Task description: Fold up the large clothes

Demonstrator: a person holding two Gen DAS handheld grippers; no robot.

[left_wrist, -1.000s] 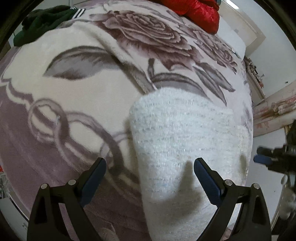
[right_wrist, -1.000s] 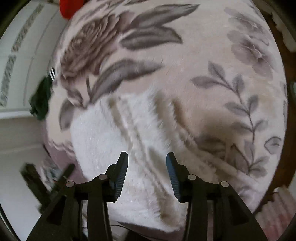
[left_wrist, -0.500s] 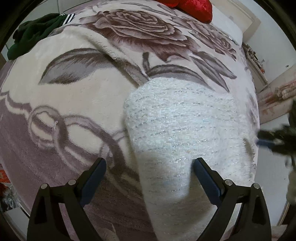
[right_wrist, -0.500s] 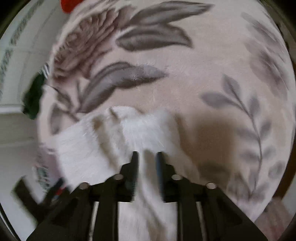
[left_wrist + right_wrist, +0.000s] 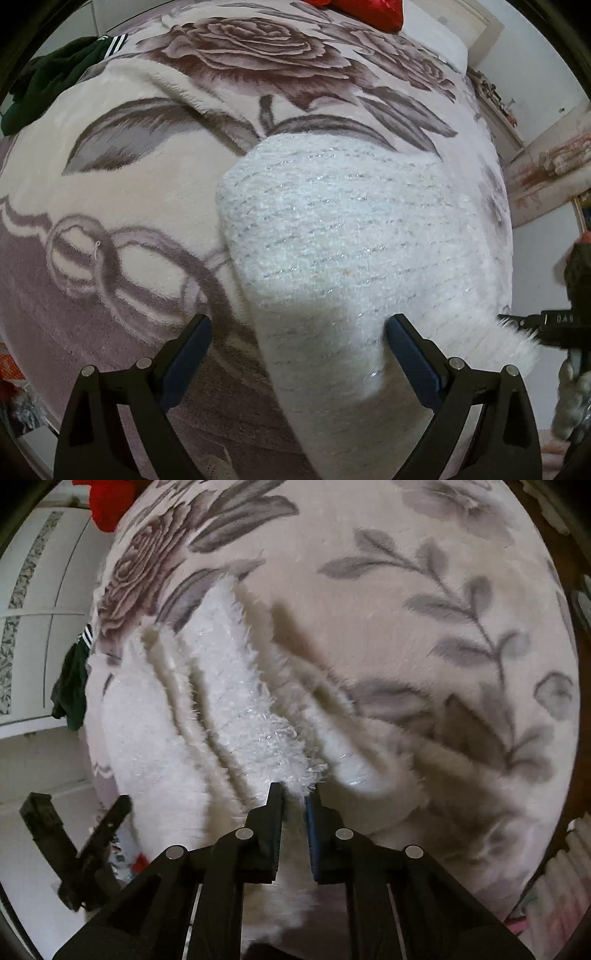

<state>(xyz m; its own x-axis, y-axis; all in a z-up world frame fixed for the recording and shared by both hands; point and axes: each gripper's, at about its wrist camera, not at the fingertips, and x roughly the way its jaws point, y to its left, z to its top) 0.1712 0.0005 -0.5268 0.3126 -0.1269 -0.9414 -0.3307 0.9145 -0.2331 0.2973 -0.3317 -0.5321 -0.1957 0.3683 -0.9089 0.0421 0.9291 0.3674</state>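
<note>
A white fuzzy sweater point(image 5: 351, 229) with glittery threads lies on a floral blanket point(image 5: 129, 206). My left gripper point(image 5: 299, 325) hovers open over its near left part, with one finger above the knit and the other above the blanket. In the right wrist view the sweater point(image 5: 236, 686) is bunched into ridges. My right gripper point(image 5: 293, 794) is closing its jaws on the fuzzy edge, and fabric is pinched between the pads. From the left wrist view, the right gripper point(image 5: 517, 321) pulls that corner out to the right.
A dark green garment point(image 5: 48, 81) with white stripes lies at the blanket's far left, and a red item point(image 5: 369, 9) at the far end. A white wardrobe point(image 5: 37, 627) stands beyond the bed's left side. The bed's edge drops off near the right gripper.
The right gripper came down onto the sweater's edge and its jaws narrowed onto the fabric, bunching it. The left gripper stayed open and almost in place, rolling slightly.
</note>
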